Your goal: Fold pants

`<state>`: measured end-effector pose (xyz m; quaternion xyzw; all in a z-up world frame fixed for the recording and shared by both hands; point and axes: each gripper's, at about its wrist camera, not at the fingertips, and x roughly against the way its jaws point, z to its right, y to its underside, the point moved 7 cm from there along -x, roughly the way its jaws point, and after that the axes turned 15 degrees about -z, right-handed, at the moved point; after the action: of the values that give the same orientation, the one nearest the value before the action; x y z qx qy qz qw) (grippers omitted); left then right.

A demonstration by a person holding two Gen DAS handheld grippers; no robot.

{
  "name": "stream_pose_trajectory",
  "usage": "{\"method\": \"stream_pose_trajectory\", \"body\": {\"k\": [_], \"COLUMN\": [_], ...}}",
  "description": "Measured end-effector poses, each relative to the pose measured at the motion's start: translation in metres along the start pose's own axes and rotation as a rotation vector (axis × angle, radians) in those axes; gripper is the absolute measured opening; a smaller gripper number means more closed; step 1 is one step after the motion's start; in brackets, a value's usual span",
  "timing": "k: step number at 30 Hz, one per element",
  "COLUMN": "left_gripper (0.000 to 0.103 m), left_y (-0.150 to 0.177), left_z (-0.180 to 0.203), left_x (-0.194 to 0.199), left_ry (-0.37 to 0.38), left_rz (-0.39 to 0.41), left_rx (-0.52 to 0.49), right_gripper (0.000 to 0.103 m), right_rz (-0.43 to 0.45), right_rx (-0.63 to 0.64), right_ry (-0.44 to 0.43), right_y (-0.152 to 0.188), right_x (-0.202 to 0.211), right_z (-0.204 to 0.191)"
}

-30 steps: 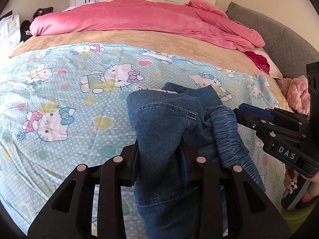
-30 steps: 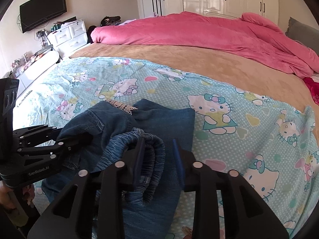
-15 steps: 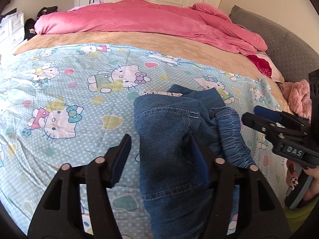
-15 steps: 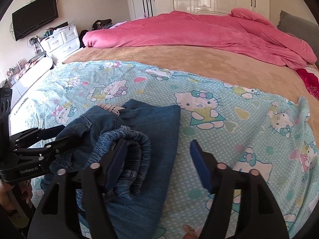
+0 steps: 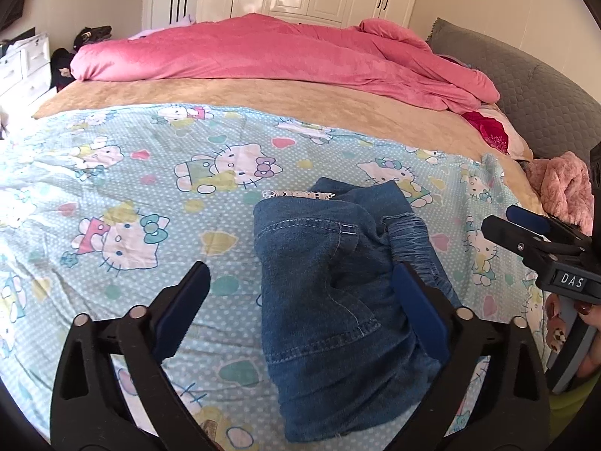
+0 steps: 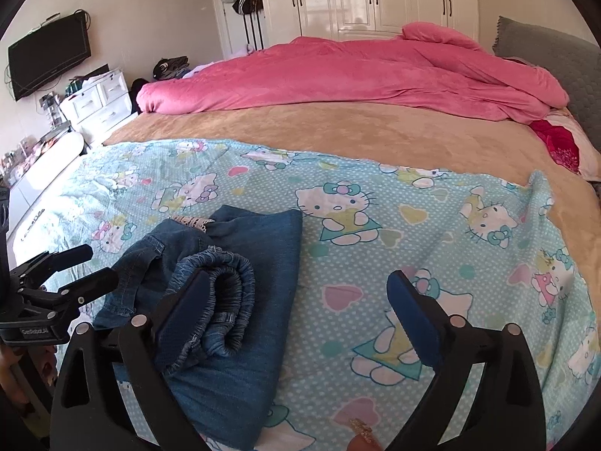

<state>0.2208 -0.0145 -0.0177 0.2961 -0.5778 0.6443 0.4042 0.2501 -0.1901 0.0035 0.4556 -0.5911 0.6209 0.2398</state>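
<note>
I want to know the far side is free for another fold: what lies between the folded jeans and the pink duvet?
In both wrist views, only bedding: the Hello Kitty sheet, then a tan blanket up to the pink duvet. Nothing sits beyond the jeans.

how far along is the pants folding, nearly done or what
Nearly done. The pants lie on the sheet as a compact folded bundle, elastic waistband doubled over on top. Nothing is in hand: the left gripper and right gripper are both open. What is left, at most, is flattening the bunched waistband.
</note>
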Motion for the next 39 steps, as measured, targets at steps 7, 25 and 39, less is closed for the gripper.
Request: {"method": "stream_pose_trajectory", "body": {"k": [7,25,39], "left_gripper": [0.093,0.094,0.094], "left_y": [0.005,0.051,0.107], "left_z": [0.000,0.012,0.010], "left_x": [0.019,0.070,0.080], "left_ry": [-0.023,-0.036,-0.045], "left_rz": [0.029,0.077,0.037], "left_rx": [0.001,-0.029,-0.023], "right_gripper": [0.097,0.098,0.098], "right_rz": [0.024,0.095,0.077], "right_rx": [-0.027,-0.017,-0.024], "right_ry": [0.011,0.058,0.068], "right_y": [0.013,0.063,0.118], "right_x": [0.021,0.075,0.088], "right_z": [0.004,-0.016,-0.029]}}
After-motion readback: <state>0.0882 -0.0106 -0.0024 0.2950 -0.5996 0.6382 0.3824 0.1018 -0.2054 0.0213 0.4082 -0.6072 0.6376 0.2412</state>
